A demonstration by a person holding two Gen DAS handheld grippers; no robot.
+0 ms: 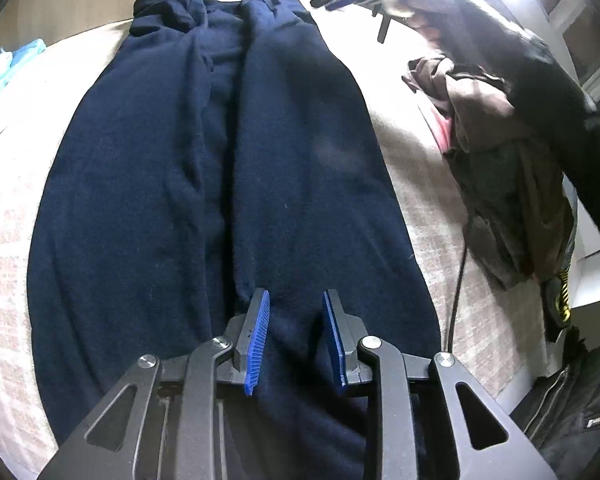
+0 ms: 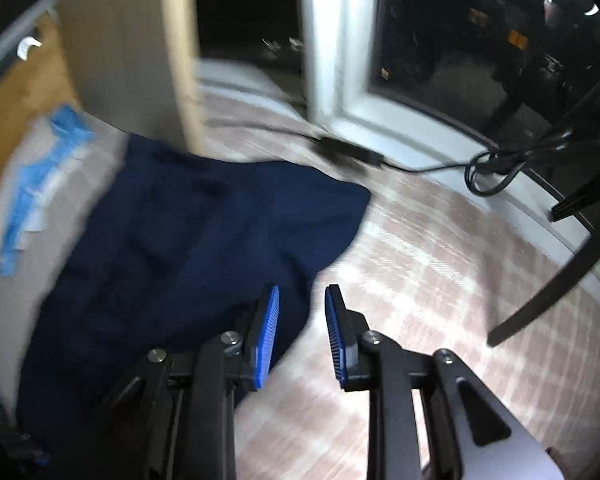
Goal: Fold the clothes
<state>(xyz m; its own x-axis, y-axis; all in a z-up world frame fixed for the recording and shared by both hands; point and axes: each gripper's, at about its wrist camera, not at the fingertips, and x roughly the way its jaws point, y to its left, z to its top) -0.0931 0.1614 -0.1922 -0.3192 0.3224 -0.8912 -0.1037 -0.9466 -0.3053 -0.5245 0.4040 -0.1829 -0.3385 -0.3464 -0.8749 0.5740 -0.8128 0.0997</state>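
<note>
Light blue cloth [image 1: 8, 64]: lying crumpled at the far left of the navy garment, apart from it, on the checked bed cover.
Navy garment [image 1: 220, 184]: lying spread lengthwise on the bed cover [image 1: 428, 208], folded in from both sides so that two long panels are meeting along a seam down its middle; its far end is bunching into a rumpled collar.
Left gripper [image 1: 296, 316]: hovering over the near end of the navy garment, pointing steeply down; its blue pads [image 1: 260, 332] are standing a little apart with a ridge of navy fabric rising between them, and I cannot tell whether they are pressing on it.
Brown and dark clothes [image 1: 496, 160]: lying in a heap to the right of the navy garment, apart from it.
Right gripper [image 2: 302, 316]: hanging over the right-hand edge of the navy garment [image 2: 188, 248], jaws parted, nothing between them; its left pad is over navy cloth, its right pad over bare bed cover [image 2: 440, 264]. This view is blurring.
Black cable [image 2: 420, 166]: trailing across the bed cover beyond the navy garment, toward the window side.
</note>
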